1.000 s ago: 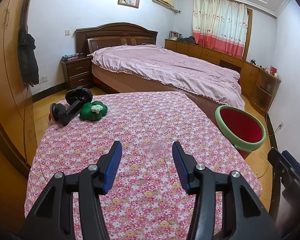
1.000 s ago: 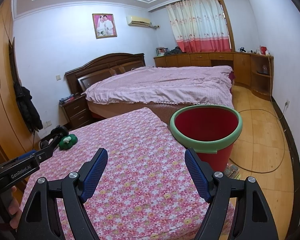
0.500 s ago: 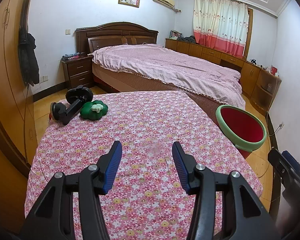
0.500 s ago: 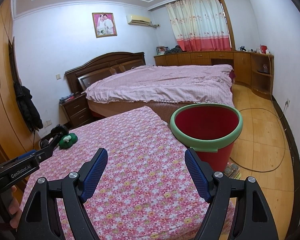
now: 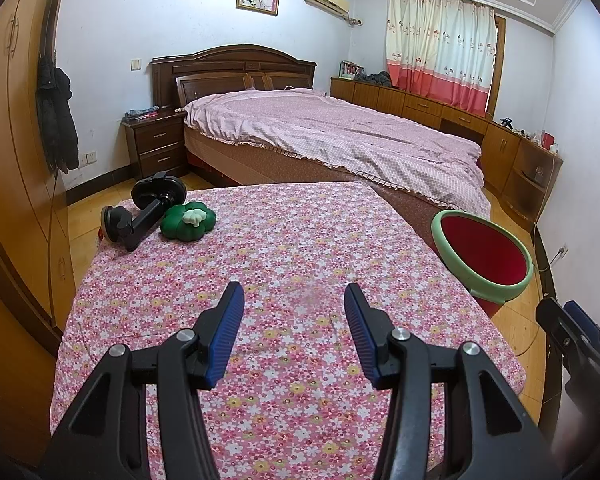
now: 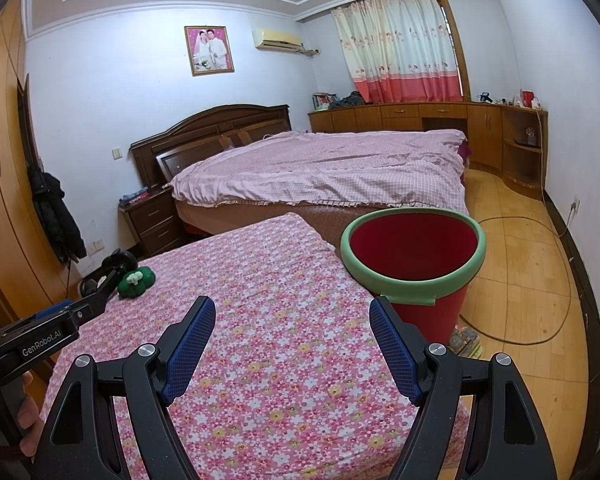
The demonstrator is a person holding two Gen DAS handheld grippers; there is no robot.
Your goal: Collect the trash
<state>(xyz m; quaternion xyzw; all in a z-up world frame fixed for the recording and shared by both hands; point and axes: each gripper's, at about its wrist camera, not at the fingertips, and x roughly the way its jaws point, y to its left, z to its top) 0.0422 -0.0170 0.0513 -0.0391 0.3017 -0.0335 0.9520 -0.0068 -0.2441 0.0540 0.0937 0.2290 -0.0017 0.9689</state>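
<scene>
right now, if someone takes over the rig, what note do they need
Left tool: open, holding nothing, over the near part of the flowered table.
Right tool: open, holding nothing, over the table's right side, close to the bucket.
Red bucket with a green rim stands on the floor beside the table's right edge; what shows of its inside looks empty.
At the far left corner lie a green clover-shaped item and a black mount, side by side.
Done: nothing visibly collected. Left: decide what counts as trash, pick it up and drop it in the bucket.
</scene>
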